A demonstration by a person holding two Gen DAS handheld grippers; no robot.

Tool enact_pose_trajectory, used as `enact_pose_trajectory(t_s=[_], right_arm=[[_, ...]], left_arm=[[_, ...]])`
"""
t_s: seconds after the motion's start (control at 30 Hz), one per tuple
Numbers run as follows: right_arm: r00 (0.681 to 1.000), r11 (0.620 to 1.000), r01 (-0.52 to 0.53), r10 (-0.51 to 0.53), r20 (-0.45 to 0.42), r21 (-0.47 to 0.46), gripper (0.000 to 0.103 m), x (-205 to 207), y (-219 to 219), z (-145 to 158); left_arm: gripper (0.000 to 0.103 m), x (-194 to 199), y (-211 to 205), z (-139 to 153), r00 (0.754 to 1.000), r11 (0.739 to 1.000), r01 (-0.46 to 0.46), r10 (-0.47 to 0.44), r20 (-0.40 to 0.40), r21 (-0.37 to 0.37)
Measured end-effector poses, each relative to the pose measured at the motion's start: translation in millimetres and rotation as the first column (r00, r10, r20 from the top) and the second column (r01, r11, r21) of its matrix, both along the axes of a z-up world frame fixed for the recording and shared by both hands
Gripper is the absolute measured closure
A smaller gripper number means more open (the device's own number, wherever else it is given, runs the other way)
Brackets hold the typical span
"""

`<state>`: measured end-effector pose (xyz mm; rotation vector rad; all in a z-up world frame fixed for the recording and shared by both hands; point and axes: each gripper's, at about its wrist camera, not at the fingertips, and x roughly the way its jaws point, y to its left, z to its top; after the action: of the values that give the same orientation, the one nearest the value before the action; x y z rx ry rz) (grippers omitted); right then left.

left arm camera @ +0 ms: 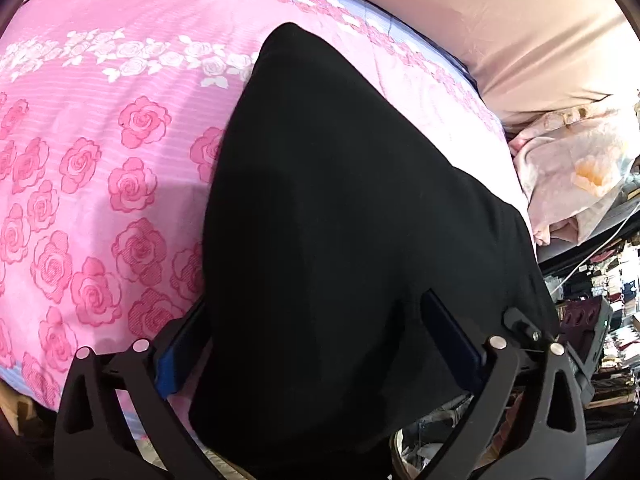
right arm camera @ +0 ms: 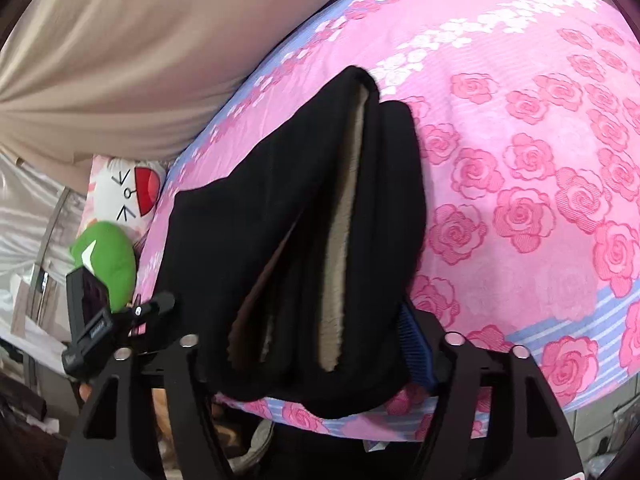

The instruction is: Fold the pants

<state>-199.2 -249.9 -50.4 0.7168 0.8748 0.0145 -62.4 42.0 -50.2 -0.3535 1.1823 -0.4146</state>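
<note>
black pants (left arm camera: 340, 200) lengthwise away, uphill

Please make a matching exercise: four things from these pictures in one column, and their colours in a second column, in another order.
Things:
1. pants
2. bedsheet
3. plush toy
4. curtain

Colours:
a. green
b. beige
c. black
d. pink with roses

Pairs: 1-c, 2-d, 3-a, 4-b
</note>
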Motion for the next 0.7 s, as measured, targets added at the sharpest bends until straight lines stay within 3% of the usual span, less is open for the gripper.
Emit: enact_pose_trajectory(t_s=[0.03, 0.07, 0.13, 0.17, 0.2, 0.27, 0.43, 0.7], right_arm=[[1.000, 1.000, -0.009, 0.009, 0.005, -0.004, 0.027, 1, 2, 0], [1.000, 1.000, -0.023, 0.024, 0.012, -0.005, 0.020, 2, 4, 0], [0.999, 0.999, -0.037, 0.037, 0.021, -0.021, 0.017, 6, 7, 0], [0.999, 0.998, -0.040, 0.041, 0.022, -0.047, 0.022, 10, 11, 1], [0.999, 0.997, -0.033, 0.035, 0.024, -0.069, 0.039, 13, 13, 1], [1.000, 0.998, -0.018, 0.019, 0.022, -0.060, 0.053, 19, 12, -2], [0.999, 0.994, -0.014, 0.019, 0.040, -0.106, 0.061, 19, 17, 17], [0.996, 0.984, -0.030, 0.046, 0.083, -0.175, 0.062, -2, 35, 50]], left_arm=[[0.006, 1, -5, 0, 1.000, 1.000, 0.015, -0.016, 0.014, 0.019], [0.014, 1, -9, 0, 0.999, 0.999, 0.023, -0.025, 0.032, 0.044], [0.026, 2, -20, 1, 0.998, 0.995, 0.029, -0.035, 0.061, 0.092], [0.036, 2, -22, 2, 0.997, 0.995, 0.030, -0.036, 0.063, 0.092], [0.040, 3, -24, 2, 0.998, 0.996, 0.032, -0.037, 0.059, 0.082], [0.053, 3, -26, 7, 0.997, 0.996, 0.027, -0.033, 0.064, 0.084], [0.077, -13, -35, 35, 0.986, 0.984, 0.023, -0.051, 0.159, 0.175], [0.082, -41, -33, 62, 0.974, 0.980, 0.050, -0.091, 0.206, 0.193]])
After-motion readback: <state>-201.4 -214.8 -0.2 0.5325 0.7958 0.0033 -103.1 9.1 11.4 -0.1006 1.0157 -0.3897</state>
